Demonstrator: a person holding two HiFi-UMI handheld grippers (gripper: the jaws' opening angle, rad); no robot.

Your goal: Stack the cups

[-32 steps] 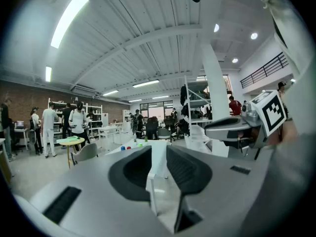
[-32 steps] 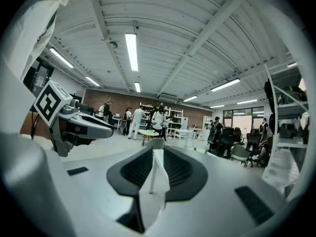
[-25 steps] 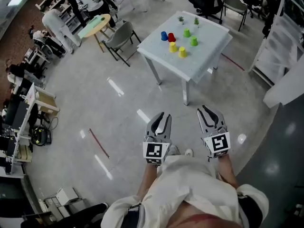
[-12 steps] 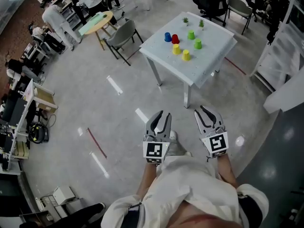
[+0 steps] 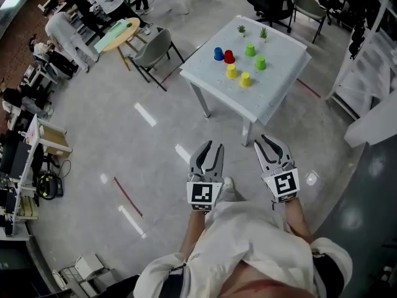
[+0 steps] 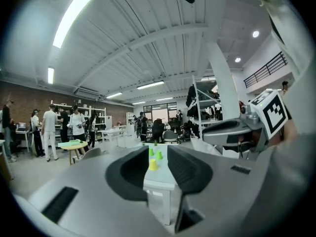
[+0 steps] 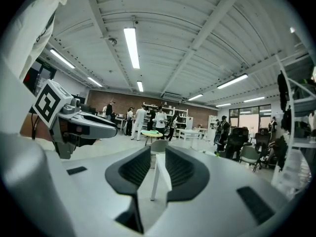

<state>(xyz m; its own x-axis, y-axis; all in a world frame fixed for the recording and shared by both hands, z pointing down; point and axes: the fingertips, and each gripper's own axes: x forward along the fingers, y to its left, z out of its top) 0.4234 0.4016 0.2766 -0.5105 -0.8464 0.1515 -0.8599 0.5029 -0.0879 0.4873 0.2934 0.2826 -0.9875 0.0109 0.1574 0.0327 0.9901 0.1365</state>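
Observation:
Several cups stand apart on the white table (image 5: pixel 273 92), well ahead of me: a blue cup (image 5: pixel 218 54), a red cup (image 5: pixel 229 56), two green cups (image 5: pixel 250 50) (image 5: pixel 260 62) and two yellow cups (image 5: pixel 231 71) (image 5: pixel 245 79). My left gripper (image 5: pixel 208 150) and right gripper (image 5: pixel 271 144) are held side by side over the floor, short of the table's near corner. Both point at it, jaws slightly apart and empty. In the left gripper view a yellow cup (image 6: pixel 153 165) and green cups (image 6: pixel 159 155) show in the gap of that gripper (image 6: pixel 158 156). The right gripper (image 7: pixel 158 158) frames a table leg (image 7: pixel 154 181).
Two small potted plants (image 5: pixel 241 28) (image 5: pixel 263 33) stand at the table's far edge. A grey chair (image 5: pixel 155 48) and a round green-topped table (image 5: pixel 121 33) are to the left, people and desks beyond. White shelving (image 5: pixel 366 67) is on the right.
The table and cups have come nearer and shifted right in the head view as the person walks toward them. Both grippers stay side by side in front of the body, still empty.

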